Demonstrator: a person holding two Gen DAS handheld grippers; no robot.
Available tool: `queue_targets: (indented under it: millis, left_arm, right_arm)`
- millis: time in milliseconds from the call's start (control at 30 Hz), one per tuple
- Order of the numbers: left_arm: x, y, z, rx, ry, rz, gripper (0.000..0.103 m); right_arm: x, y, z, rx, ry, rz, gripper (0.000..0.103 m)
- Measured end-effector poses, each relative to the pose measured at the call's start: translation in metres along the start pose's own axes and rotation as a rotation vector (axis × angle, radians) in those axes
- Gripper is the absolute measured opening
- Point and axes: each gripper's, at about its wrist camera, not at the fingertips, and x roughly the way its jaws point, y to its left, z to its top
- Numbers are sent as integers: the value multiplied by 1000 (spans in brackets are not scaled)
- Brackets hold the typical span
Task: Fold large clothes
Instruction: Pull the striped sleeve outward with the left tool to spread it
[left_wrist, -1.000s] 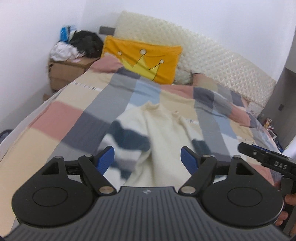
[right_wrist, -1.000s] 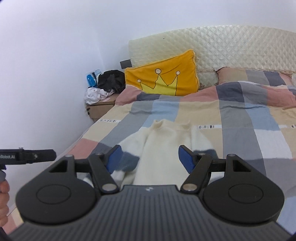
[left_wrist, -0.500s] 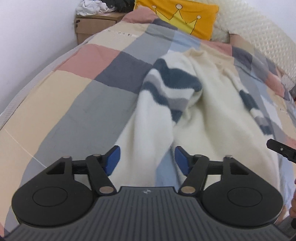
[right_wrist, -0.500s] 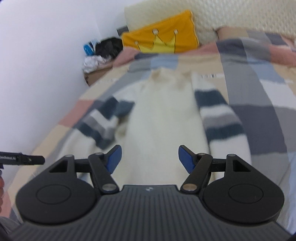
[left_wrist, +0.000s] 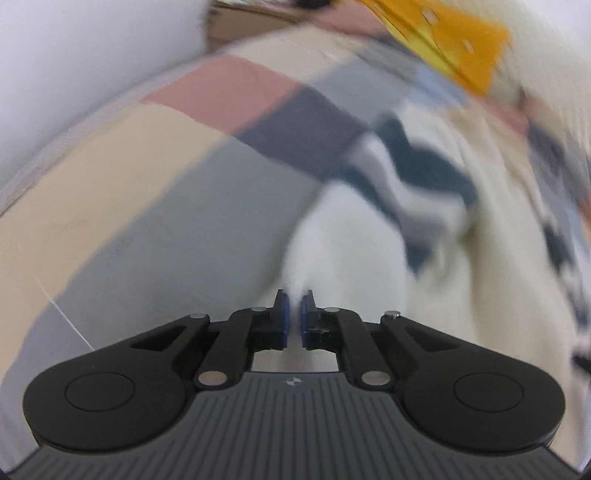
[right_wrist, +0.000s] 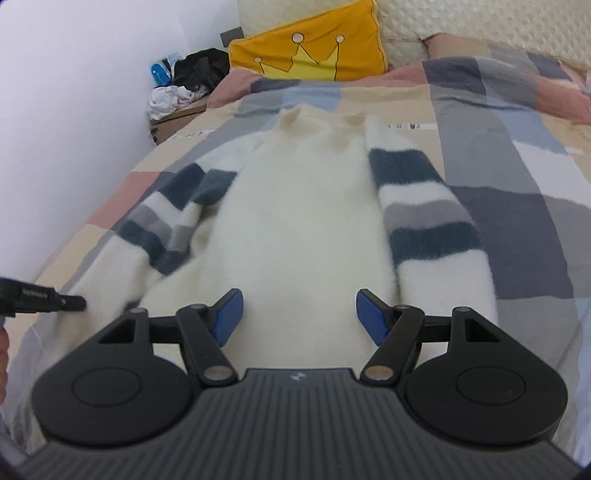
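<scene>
A cream sweater (right_wrist: 306, 206) with navy and grey striped sleeves lies face up on the checked bed cover (right_wrist: 517, 221), neck toward the pillow. In the blurred left wrist view my left gripper (left_wrist: 293, 306) is closing down tight on the sweater (left_wrist: 369, 258), with the white edge by the left sleeve pinched between its blue pads. Its tip (right_wrist: 75, 303) also shows at the left edge of the right wrist view, against that same edge. My right gripper (right_wrist: 299, 314) hovers open over the sweater's lower body, with nothing between its fingers.
A yellow crown pillow (right_wrist: 306, 55) leans on the quilted headboard (right_wrist: 461, 22). A brown bedside box (right_wrist: 173, 118) piled with clothes stands at the far left by the white wall (right_wrist: 74, 110). The bed's left edge runs close beside the left gripper.
Both grippers have sunk toward the sweater. The left one swung down to the sweater's left edge and went from wide open to shut on it. The right one stayed open.
</scene>
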Motion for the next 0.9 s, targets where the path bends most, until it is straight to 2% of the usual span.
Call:
queue_targets:
  millis: [67,200,367,500,600,700,800,900]
  left_arm:
    - [-14,12,23,-29,-68,20,7]
    - [-36,39,84,-104,-143,47,7]
    - [-43,43,164,-86,-246,177,7]
    - [-35,37,225,-58,-287,207,6]
    - [-16,35,268,-9,-305,257,6]
    - [19,46,303,12,-284,295,6]
    - [66,65,319,17,-243,336,6]
    - [115,91,314,17,-188,380,6]
  right_arm:
    - [0,-3,1,1,-4,-1,70]
    - [2,-8,3,17,-5,1,70]
    - [2,0,7,-14,-28,-2,70]
    - [2,4,11,-61,-63,-9,70]
    - [9,6,13,-74,-66,7,70]
    - [21,10,17,-83,-48,16,70]
    - [35,17,18,-106,-44,11,70]
    - [52,23,18,-135,-26,22,70]
